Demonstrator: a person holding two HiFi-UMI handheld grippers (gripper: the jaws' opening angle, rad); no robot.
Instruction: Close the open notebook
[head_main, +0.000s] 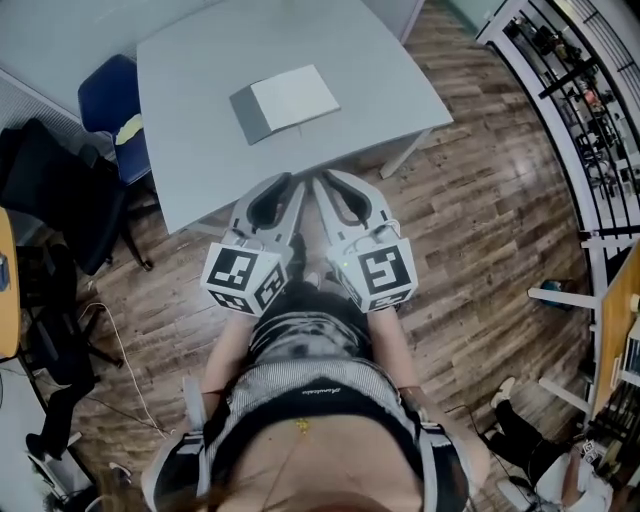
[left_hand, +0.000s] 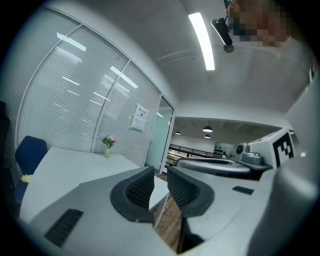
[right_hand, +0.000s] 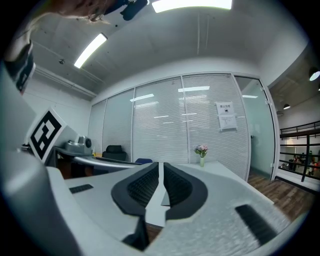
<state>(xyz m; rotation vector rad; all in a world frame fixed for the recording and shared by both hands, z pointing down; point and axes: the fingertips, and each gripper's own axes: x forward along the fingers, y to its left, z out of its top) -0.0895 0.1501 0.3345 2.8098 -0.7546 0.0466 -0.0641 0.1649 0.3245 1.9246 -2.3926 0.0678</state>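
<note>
Notebook (head_main: 290, 100) lies on table (head_main: 190, 150), far middle; grey cover flap at left, white page at right. Risk: flap flat on tabletop, so fingertip may skid over edge and shove whole book instead of lifting flap. Left gripper (left_hand: 160, 175): fingers slightly apart, nothing between. Right gripper (right_hand: 161, 172): fingers barely parted, empty. Both side by side, well short of notebook, nearer than table's near edge.
</note>
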